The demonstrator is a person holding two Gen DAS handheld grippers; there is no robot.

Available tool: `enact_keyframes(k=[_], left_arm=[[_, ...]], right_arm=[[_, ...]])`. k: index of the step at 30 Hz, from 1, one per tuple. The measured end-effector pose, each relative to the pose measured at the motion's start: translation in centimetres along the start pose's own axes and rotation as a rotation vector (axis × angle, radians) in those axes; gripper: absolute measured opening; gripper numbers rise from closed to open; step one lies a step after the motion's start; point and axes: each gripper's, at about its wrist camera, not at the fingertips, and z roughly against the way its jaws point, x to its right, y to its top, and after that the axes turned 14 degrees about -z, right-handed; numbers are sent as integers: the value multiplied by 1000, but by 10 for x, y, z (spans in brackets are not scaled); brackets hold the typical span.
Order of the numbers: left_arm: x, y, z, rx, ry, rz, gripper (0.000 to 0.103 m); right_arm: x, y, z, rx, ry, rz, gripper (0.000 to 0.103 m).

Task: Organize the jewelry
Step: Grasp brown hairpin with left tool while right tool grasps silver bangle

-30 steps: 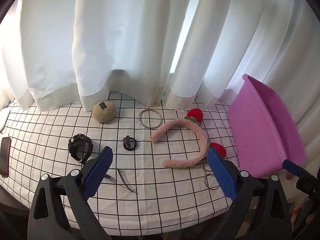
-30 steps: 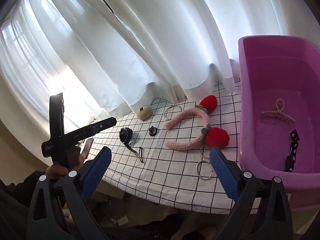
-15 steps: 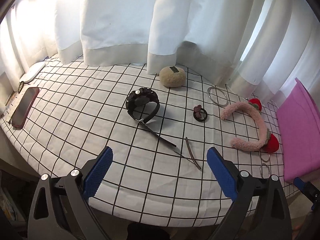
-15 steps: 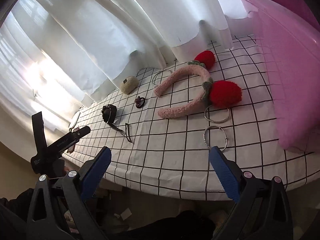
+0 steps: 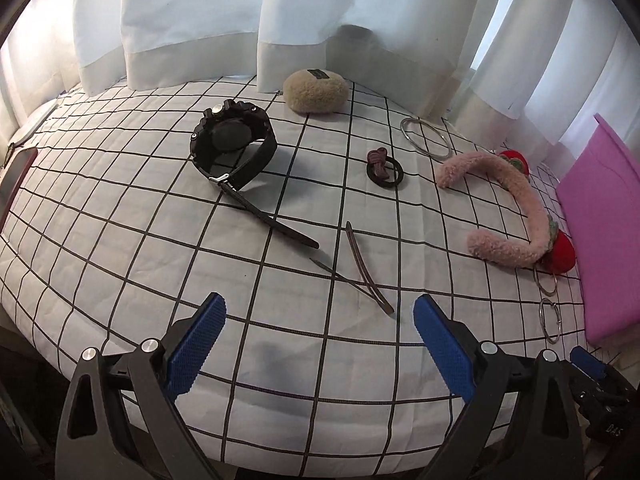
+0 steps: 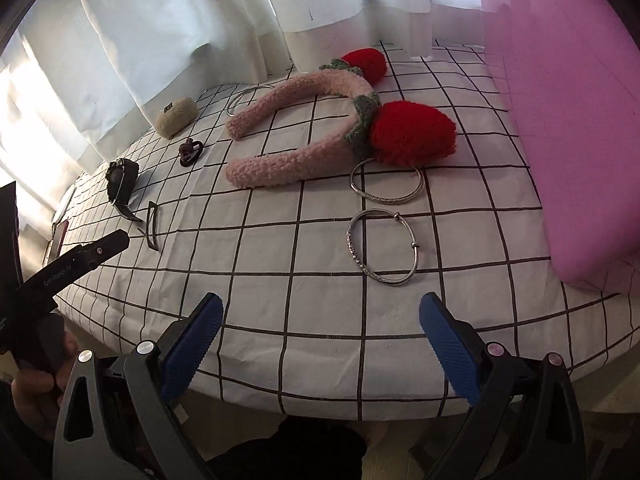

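Left wrist view: left gripper [image 5: 316, 308] spread wide, fingers [image 5: 196, 344] holding nothing, low over the grid-patterned white cloth worktop [image 5: 120, 240]. Just ahead, one thin dark metal hair clip [image 5: 362, 266]; flat, springy, probably slippery, best pinched across its raised middle. Beyond, one black rubber wristwatch [image 5: 234, 152]; stiff, fairly heavy, graspable at the strap loop. Also one dark hair tie with bow [image 5: 385, 168], one beige fluffy pad [image 5: 316, 90], one thin silver hoop [image 5: 426, 142].

Right wrist view: right gripper [image 6: 320, 322] equally wide, empty. Directly ahead, two silver bangles [image 6: 382, 248] lying flat; rigid, light, slick, likely best taken across the rim. One pink plush headband with two red pompoms [image 6: 304, 128]; soft, light. Pink plastic bin [image 6: 568, 120] at right.
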Motion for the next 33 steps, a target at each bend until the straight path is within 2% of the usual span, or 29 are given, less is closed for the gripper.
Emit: enact_keyframes(k=[4, 9, 15, 22, 33], left_arm=[[13, 0, -9, 20, 13, -25, 93], [22, -5, -22, 19, 29, -38, 93], [32, -9, -29, 42, 65, -60, 96], [42, -9, -34, 40, 136, -96, 97], [42, 7, -47, 21, 180, -32, 98]], right_arm=[[0, 4, -11, 54, -73, 62, 94], [14, 7, -26, 76, -87, 49, 94], [7, 1, -32, 141, -151, 150, 94], [9, -1, -32, 181, -131, 171, 94], [8, -1, -34, 198, -92, 223, 94]])
